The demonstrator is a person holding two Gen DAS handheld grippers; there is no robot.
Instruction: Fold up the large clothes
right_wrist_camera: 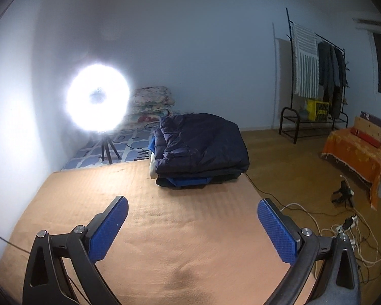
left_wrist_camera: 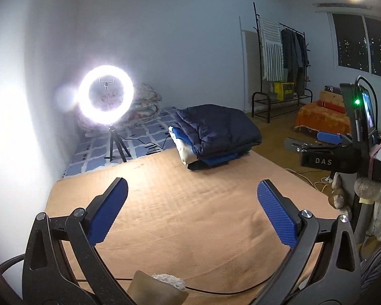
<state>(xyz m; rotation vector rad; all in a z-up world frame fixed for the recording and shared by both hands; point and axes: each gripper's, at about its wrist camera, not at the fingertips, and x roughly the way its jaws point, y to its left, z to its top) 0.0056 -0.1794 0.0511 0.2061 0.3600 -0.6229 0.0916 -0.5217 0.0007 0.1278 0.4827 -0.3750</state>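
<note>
A stack of folded clothes lies at the far edge of the tan mat [left_wrist_camera: 185,216]. A dark navy puffer jacket [left_wrist_camera: 221,127] is on top, with blue and white garments [left_wrist_camera: 183,142] under it. The stack also shows in the right wrist view [right_wrist_camera: 200,147], on the mat [right_wrist_camera: 165,228]. My left gripper [left_wrist_camera: 192,192] is open and empty, held above the bare mat, well short of the stack. My right gripper [right_wrist_camera: 192,212] is open and empty above the mat too. It also shows from the side in the left wrist view [left_wrist_camera: 317,139], to the right of the stack.
A bright ring light on a tripod [left_wrist_camera: 106,94] stands on a blue patterned mattress [left_wrist_camera: 139,137] at the back left, pillows [right_wrist_camera: 149,104] behind it. A clothes rack [left_wrist_camera: 282,58], an orange-covered seat [right_wrist_camera: 355,150] and loose cables [right_wrist_camera: 348,231] are on the floor at right.
</note>
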